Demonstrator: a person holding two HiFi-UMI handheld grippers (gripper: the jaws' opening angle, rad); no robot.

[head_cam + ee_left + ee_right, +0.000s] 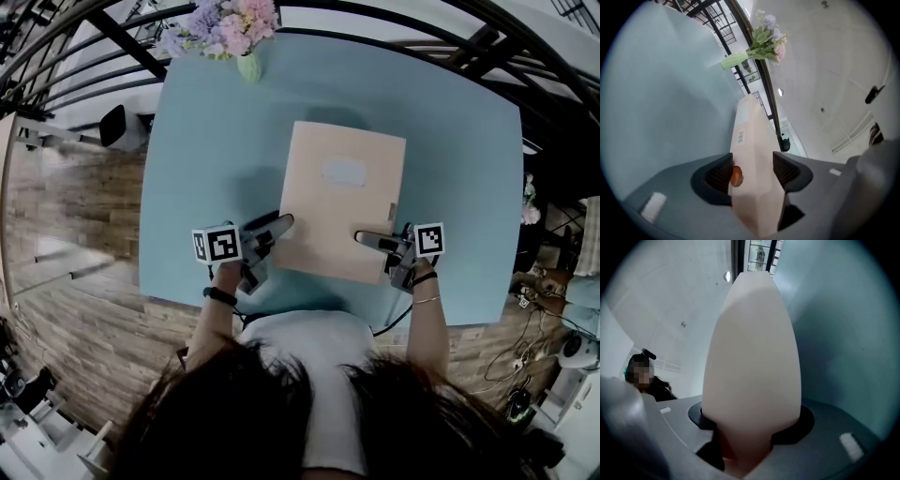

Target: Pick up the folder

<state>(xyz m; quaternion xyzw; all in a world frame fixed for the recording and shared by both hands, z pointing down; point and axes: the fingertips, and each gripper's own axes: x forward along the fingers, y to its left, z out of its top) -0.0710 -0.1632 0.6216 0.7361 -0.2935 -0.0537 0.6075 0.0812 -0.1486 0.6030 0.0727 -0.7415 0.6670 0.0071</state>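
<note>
Two grey hand-held tools grip the pale peach cardboard box folder (342, 202) at its near edge, so the step in hand, as I judge it, is the lift itself. The left gripper (752, 171) has its jaws wide apart, yet the black ribbed pads (719, 173) lie against both faces of the thick edge; the right gripper (750, 425) is closed on the near right corner in the same way, the folder filling its whole gap. To do it well, I would raise both hands together at one speed, so that the folder keeps level and does not twist out of one grip; the hold is only at the near edge, so the far end may tip down; firm pressure is needed. The folder lies over the middle of the light-blue table (450, 141); whether it is off the surface I cannot tell. It has a whitish label (344, 172) on top; the left gripper view shows a small barcode sticker (740, 136) and an orange round stud (736, 176).
</note>
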